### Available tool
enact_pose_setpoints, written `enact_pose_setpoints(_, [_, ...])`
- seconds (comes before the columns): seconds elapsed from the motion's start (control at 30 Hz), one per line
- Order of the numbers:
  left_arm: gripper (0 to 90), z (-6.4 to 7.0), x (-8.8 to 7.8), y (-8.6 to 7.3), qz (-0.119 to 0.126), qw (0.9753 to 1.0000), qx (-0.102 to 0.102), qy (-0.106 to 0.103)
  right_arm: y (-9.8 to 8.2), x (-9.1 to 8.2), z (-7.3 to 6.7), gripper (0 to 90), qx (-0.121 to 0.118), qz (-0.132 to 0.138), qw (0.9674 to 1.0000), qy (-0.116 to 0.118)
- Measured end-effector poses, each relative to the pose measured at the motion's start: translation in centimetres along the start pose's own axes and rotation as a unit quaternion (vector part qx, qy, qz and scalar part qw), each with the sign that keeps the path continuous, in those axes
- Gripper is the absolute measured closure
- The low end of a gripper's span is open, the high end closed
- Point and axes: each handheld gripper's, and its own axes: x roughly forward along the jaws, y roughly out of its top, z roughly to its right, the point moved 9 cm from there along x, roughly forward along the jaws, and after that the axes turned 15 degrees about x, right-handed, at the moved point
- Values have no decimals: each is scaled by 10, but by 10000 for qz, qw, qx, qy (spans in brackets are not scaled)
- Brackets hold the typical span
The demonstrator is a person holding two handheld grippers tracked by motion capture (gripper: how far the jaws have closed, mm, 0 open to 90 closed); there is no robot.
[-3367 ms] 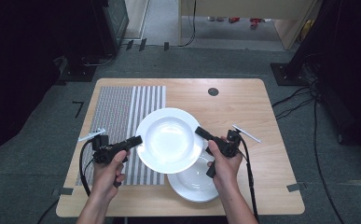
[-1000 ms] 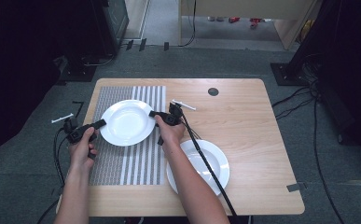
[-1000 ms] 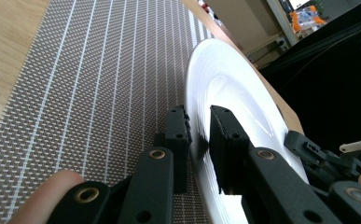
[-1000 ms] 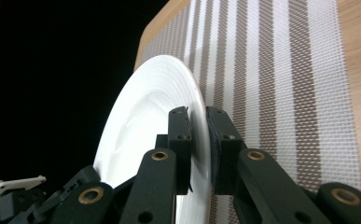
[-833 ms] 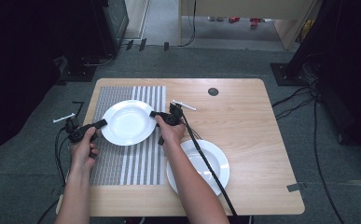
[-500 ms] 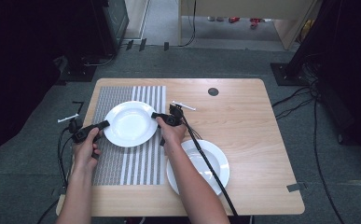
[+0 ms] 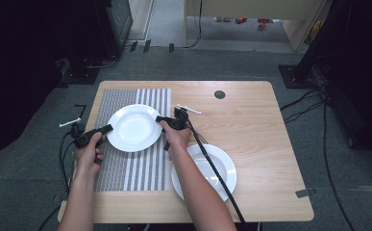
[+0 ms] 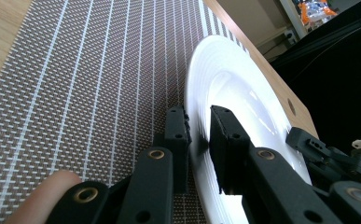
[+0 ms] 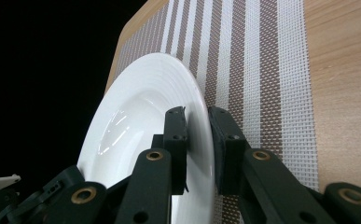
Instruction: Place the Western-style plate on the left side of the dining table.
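A white plate [image 7: 134,127] is held over the striped placemat [image 7: 130,166] at the table's left. My left gripper [image 7: 107,128] is shut on the plate's left rim, and my right gripper [image 7: 160,120] is shut on its right rim. In the left gripper view the jaws pinch the plate [image 8: 234,98] edge at the left gripper [image 8: 198,135], with the mat [image 8: 85,84] beneath. In the right gripper view the right gripper [image 9: 197,135] clamps the plate [image 9: 136,126] rim above the mat [image 9: 257,70]. A second white plate [image 7: 222,166] lies on bare wood at the front right.
The wooden table [image 7: 260,125] has a small dark round hole [image 7: 219,94] near its back edge. Cables [image 7: 212,166] trail from both grippers. The right forearm crosses over the second plate. Dark equipment and floor cables surround the table.
Both grippers carried the plate from the table's front middle to the back left over the mat. In the last second it drifted slightly toward the front right.
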Motion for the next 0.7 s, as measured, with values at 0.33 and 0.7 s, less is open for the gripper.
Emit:
enact_pose_setpoints(0.33, [582, -3, -9, 7, 104, 9996, 210, 147, 7, -5, -11, 558, -475, 219, 9985, -156])
enact_pose_setpoints(0.7, [242, 16, -20, 11, -34, 9963, 834, 187, 21, -36, -22, 422, -1388, 128, 9899, -262])
